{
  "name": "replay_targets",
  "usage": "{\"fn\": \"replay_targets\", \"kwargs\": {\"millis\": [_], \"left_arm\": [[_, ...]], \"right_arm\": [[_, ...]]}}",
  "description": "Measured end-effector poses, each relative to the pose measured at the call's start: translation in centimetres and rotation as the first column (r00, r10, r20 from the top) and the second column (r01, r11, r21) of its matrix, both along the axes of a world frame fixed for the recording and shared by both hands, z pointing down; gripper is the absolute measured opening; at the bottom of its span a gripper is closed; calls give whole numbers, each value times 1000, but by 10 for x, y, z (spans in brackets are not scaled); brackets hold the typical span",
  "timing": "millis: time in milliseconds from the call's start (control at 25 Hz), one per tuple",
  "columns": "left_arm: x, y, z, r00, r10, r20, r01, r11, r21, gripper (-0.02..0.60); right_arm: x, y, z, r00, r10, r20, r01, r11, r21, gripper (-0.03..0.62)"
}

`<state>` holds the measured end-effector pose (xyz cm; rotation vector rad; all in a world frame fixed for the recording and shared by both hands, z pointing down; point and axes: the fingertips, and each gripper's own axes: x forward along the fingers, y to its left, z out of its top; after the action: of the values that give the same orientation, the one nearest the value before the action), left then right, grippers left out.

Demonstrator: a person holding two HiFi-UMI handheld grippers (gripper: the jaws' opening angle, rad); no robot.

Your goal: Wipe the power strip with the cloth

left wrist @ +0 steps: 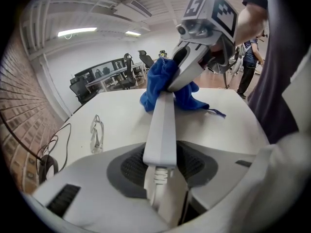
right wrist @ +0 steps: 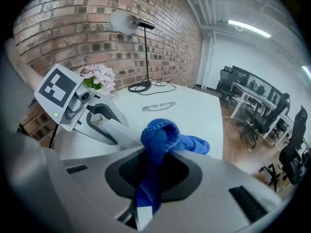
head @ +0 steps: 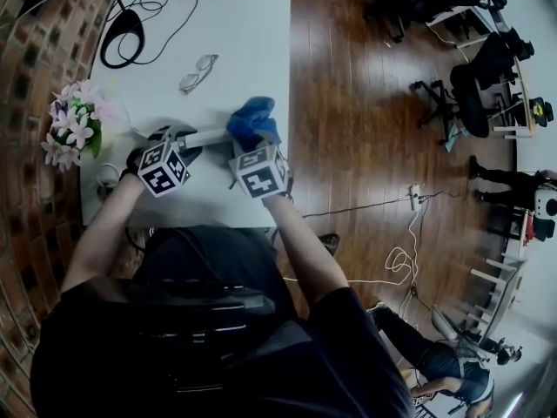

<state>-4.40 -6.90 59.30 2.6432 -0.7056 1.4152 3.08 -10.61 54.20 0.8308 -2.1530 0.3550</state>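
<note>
Left gripper (left wrist: 160, 171): fingers were clamped on the cord end of the strip (left wrist: 163, 123), which reached out over the desk (left wrist: 121, 115). Right gripper (right wrist: 154, 178): fingers were closed on the cloth (right wrist: 158, 140), bunched against the strip's far end. Wiping was judged under way, with the stretch back to the cord end probably left. No brand or label was legible; the cubes bore only square markers.

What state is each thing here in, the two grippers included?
power strip: clamped at its cord end, far end under the cloth.
cloth: bunched, pinched between jaws.
left gripper: shut on the power strip.
right gripper: shut on the cloth.
glasses: lying on the table, untouched.
flowers: upright at the table's edge.
</note>
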Motion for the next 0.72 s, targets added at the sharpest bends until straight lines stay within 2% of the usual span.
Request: {"fn": "replay_targets", "kwargs": {"millis": [120,240,480,720], "left_arm": [[0,-1,1,1000,4,0,-4,1000,2,176],[0,-1,2,1000,10,-3,-10,1000,5,175],[1,-1,1,1000,25,-12,-25,1000,4,172],[2,0,1,999,43,-19,-43,999,12,172]], "right_arm": [[-16,5,1,998,-52,-24,52,999,5,37],[-28,10,1,998,-69,-3,69,997,-22,37],[-73,37,-1,982,-190,13,190,981,-37,38],[-91,44,1,977,-210,26,211,976,-55,38]]}}
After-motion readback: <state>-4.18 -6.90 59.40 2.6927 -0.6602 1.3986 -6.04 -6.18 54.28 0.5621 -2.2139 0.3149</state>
